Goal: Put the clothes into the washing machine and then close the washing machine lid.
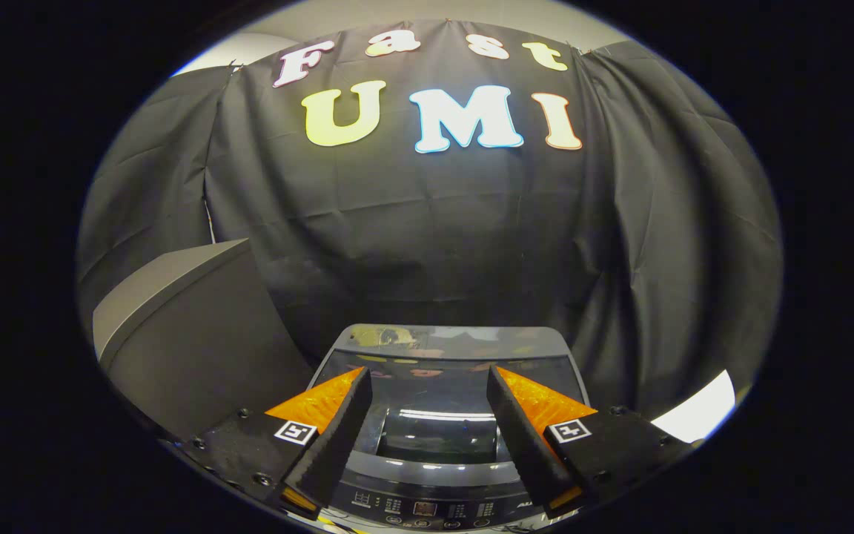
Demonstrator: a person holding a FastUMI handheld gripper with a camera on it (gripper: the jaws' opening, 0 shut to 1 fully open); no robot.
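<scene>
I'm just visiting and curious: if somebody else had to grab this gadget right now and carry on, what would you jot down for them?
Gripper: open, nothing between its fingers, held above the front of the washing machine.
Washing machine: its glass lid appears to lie closed; the control panel sits just below the fingers. A grey box stands beside the machine.
Clothes: I can't point to any from here, and whether some are inside the drum cannot be told through the reflections.
Done: unclear; the lid looks shut.
Left: check whether the clothes are loaded; if not, open the lid, load them, close it.
</scene>
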